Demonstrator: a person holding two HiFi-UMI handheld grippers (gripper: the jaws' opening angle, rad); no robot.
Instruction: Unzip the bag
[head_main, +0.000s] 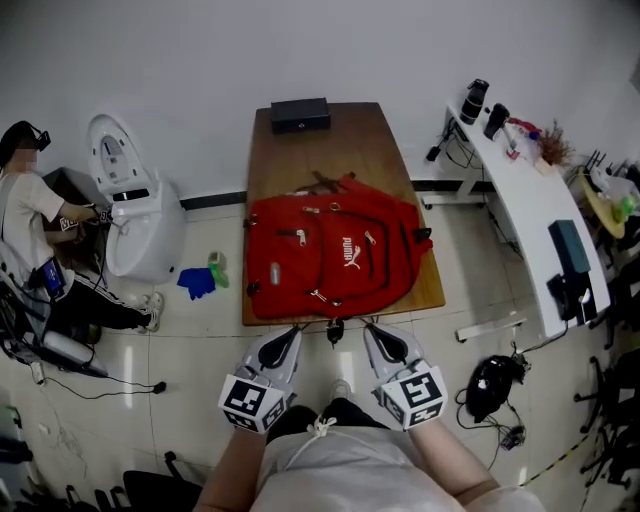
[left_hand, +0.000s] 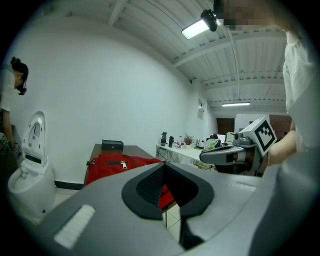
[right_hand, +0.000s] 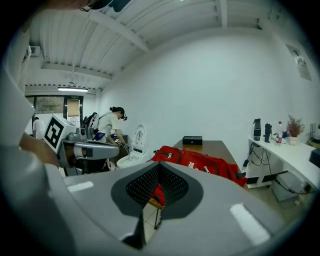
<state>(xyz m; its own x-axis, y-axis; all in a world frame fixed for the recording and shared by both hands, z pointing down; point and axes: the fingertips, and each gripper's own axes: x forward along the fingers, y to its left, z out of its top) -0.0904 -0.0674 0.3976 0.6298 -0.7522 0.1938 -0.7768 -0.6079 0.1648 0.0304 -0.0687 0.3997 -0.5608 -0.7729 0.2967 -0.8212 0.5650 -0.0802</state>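
Both tongs clenched, nothing between them: left gripper (head_main: 289, 338) and right gripper (head_main: 377, 336) hover lower centre, apart from the red backpack (head_main: 335, 255) lying flat mid-frame on wooden table (head_main: 345, 145).

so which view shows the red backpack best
Head view: the whole red backpack lies flat on the wooden table, seen from above. Both gripper views show it only low and side-on.

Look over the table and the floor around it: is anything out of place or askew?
A crumpled blue item, perhaps a glove, lies on the floor left of the table, beside a small green object. The red backpack lies slightly skewed on it.
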